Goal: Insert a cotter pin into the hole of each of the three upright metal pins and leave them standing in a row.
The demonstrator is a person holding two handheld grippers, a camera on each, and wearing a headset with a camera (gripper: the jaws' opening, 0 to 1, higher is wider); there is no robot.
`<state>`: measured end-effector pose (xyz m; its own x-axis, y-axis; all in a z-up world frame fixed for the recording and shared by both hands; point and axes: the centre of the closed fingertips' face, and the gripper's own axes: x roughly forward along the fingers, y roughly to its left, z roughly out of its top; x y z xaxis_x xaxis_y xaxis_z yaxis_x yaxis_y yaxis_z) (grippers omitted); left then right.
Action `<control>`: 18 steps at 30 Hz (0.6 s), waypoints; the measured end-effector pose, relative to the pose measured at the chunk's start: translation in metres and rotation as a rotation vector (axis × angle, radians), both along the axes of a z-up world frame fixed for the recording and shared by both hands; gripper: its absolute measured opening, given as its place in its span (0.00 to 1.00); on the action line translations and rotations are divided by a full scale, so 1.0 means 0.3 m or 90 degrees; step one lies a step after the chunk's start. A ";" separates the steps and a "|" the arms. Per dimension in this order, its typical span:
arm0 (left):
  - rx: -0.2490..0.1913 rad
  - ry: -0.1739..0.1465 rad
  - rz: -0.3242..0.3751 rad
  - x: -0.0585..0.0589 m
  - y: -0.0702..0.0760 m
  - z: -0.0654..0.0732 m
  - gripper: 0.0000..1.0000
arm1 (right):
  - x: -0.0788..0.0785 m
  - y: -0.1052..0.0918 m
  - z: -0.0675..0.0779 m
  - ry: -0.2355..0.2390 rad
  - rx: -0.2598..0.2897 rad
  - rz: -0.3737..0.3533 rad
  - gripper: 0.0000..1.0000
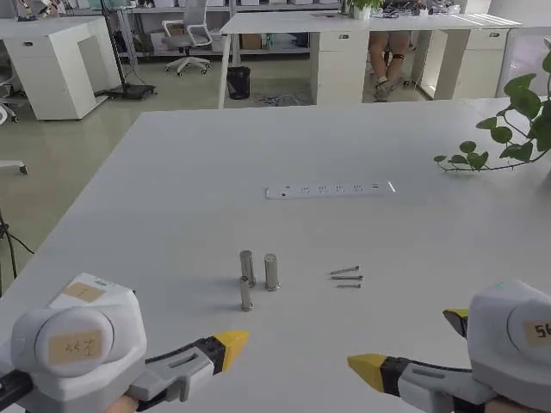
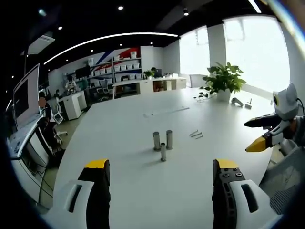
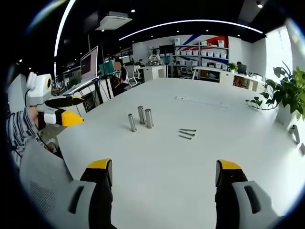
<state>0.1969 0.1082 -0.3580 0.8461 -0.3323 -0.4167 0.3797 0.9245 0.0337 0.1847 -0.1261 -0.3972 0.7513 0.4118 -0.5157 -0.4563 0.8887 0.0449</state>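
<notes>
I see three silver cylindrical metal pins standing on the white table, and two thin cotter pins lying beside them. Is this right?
Not quite. The head view shows three thin metal cotter pins, not two, lying beside the three silver cylindrical metal pins, which do stand on the white table.

I record three grey metal pins (image 1: 271, 272) standing upright in a tight triangular cluster at centre: two side by side farther off, and a slimmer one nearest me. Three cotter pins (image 1: 347, 278) lie flat to their right, parallel, loose and clear of the uprights.
</notes>
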 end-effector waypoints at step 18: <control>0.001 -0.012 0.009 0.003 0.007 0.011 0.92 | 0.005 0.001 0.011 -0.021 -0.012 0.005 0.94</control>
